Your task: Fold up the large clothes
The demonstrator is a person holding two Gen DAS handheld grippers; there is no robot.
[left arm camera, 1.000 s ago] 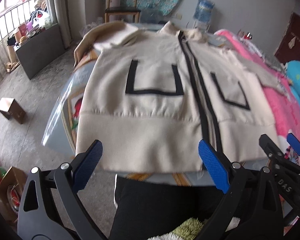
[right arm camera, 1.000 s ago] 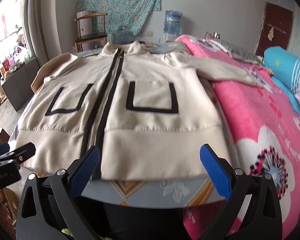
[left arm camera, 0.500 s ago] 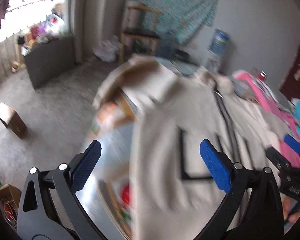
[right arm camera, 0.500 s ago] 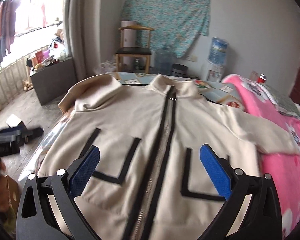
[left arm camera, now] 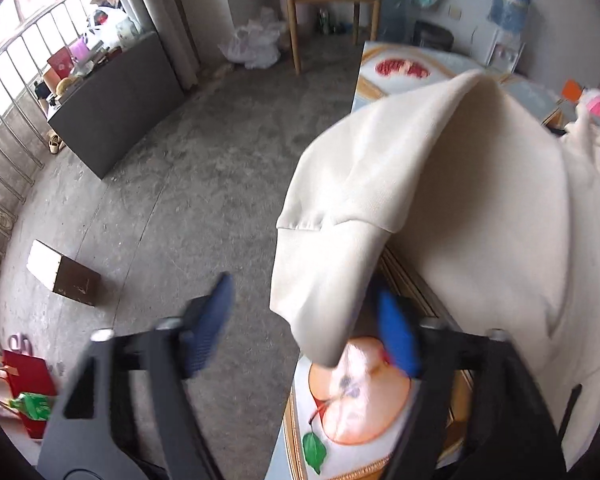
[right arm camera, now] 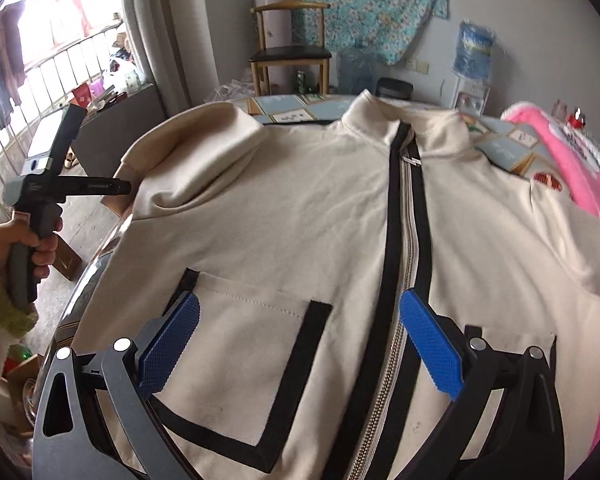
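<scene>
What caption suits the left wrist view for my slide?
Left gripper closing around the hanging cuff of the cream jacket's sleeve at the table edge.

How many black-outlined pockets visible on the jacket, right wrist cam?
2. One pocket sits left of the zipper, between the right gripper fingers; the other pocket is right of the zipper, mostly hidden behind the gripper's frame.
</scene>
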